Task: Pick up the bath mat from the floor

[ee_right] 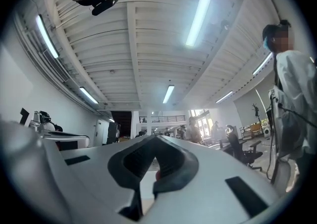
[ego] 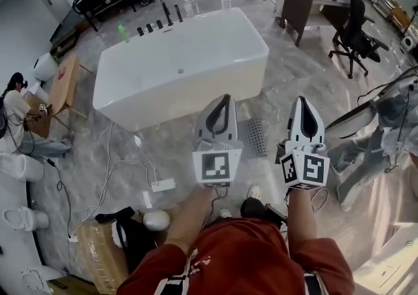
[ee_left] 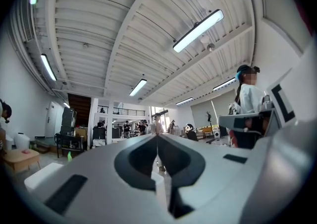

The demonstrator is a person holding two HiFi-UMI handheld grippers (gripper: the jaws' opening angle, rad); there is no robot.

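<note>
Dark grey and ribbed, perhaps rubber, the small rectangular bath mat is seen lying flat on the pale, polished, marble-patterned floor. It is taken for the mat by judgement only, as its surface is too small to be read with certainty. In the head view it lies below and between the two grippers, slightly beyond their tips. It sits just beside the foot of the glossy white rectangular bathtub, which stands ahead of both.

The task is judged to be at its very start. The mat is untouched and nothing has been lifted. All of the work is left: the grippers have to be brought down to the floor, one of them opened, an edge of the mat pinched, and the mat raised clear.

The smooth white plastic left gripper is held well above the floor, with its jaws pressed together and nothing between them. In the left gripper view the tips are seen meeting in a thin seam against the white ribbed ceiling. The matching right gripper is likewise closed and empty, its dark curved inner pads drawn together.

The mat is expected to be thin and limp, so a lifted edge would probably droop. The slick floor is judged to offer little room for a jaw to get under it.
</note>
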